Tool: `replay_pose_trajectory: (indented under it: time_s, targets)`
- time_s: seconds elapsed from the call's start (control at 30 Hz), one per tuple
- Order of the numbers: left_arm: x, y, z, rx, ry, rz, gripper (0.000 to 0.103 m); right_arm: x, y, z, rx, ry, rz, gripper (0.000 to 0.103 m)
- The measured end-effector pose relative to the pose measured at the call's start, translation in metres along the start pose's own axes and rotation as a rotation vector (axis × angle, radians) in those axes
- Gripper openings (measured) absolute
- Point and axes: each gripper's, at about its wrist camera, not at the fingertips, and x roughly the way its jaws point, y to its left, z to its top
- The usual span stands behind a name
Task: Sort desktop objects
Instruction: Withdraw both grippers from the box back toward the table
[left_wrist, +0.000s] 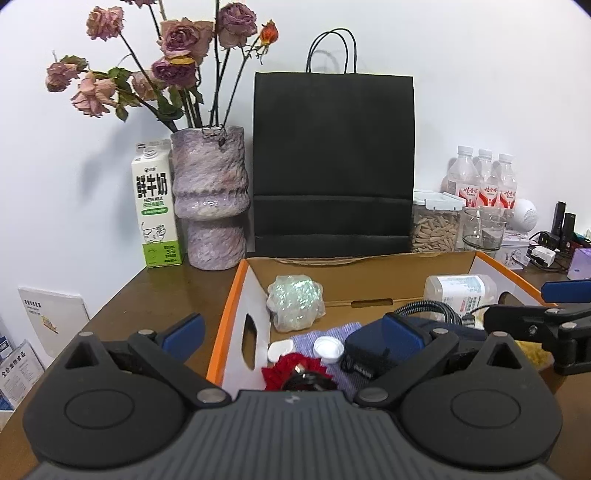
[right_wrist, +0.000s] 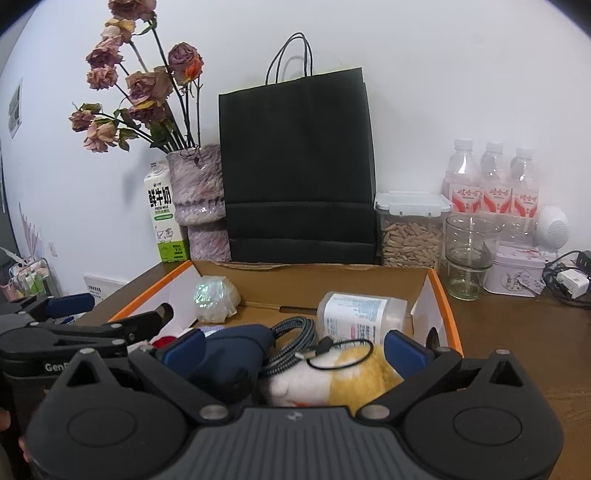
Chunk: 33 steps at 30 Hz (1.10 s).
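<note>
Standing against the white wall, a black paper bag (left_wrist: 332, 162) rises behind an orange-edged cardboard box (right_wrist: 447, 306) on the brown table (right_wrist: 517, 332). Inside the box lie a dark blue pouch (right_wrist: 236, 354), a plush toy (right_wrist: 332, 384), a clear bottle (right_wrist: 358, 317) on its side, a braided cable (right_wrist: 295, 339) and a shiny wrapped ball (left_wrist: 295, 302). The left gripper (left_wrist: 291, 332) has its jaws spread wide, empty, over the box's left wall. The right gripper (right_wrist: 291, 343) is also released, its fingers on both sides of the pouch and toy, not pressing them.
</note>
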Motion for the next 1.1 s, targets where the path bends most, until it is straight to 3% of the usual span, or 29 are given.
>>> replay_pose_trajectory:
  time_s: [0.4, 0.7, 0.93, 1.1]
  targets:
    - [-0.032, 0.009, -0.028, 0.001, -0.013, 0.005, 0.103, -0.026, 0.007, -0.033, -0.016, 0.036, -0.025, 0.103]
    - [-0.059, 0.014, -0.044, -0.006, -0.015, 0.013, 0.103, -0.056, 0.016, -0.054, -0.026, 0.016, -0.032, 0.103]
    - [-0.069, 0.023, -0.062, -0.011, 0.056, -0.002, 0.103, -0.044, 0.034, -0.08, -0.089, 0.12, -0.014, 0.103]
    - [-0.071, 0.025, -0.063, -0.017, 0.061, -0.015, 0.103, -0.035, 0.042, -0.089, -0.107, 0.17, -0.011, 0.103]
